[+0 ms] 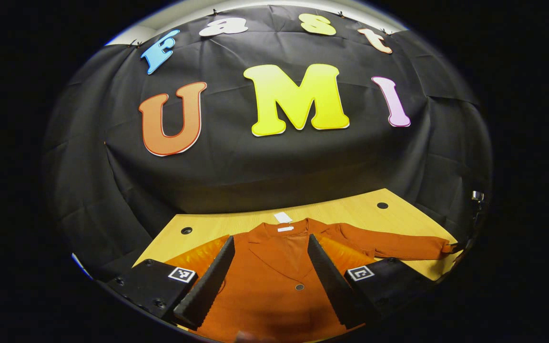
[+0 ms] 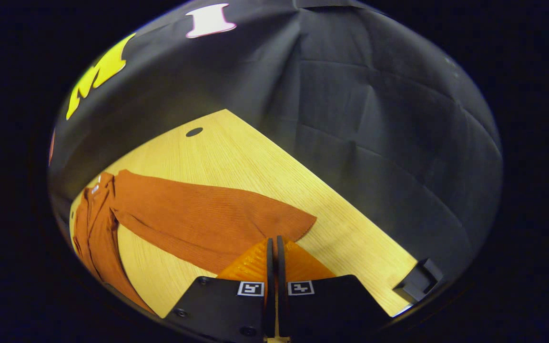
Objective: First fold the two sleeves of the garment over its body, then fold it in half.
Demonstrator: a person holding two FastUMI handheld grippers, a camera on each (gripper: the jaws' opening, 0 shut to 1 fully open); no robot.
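Observation:
A rust-orange button-front garment [image 1: 274, 281] lies flat on the wooden table [image 1: 350, 209], collar toward the wall, with a white tag [image 1: 284, 219] at the neck. My left gripper [image 1: 270, 238] hovers open over the chest, its fingers astride the collar opening. One sleeve [image 1: 398, 245] stretches out to the right. In the right gripper view that sleeve [image 2: 198, 214] lies straight across the table [image 2: 255, 157], and my right gripper [image 2: 273, 239] is shut on its lower edge near the cuff. The garment's body [image 2: 93, 224] shows at the far left. The other sleeve is hidden.
Round cable holes [image 1: 186, 230] [image 1: 382, 206] sit near the table's back corners. A small black block [image 2: 420, 281] stands at the table's edge to the right of the right gripper. Black cloth walls close in behind the table.

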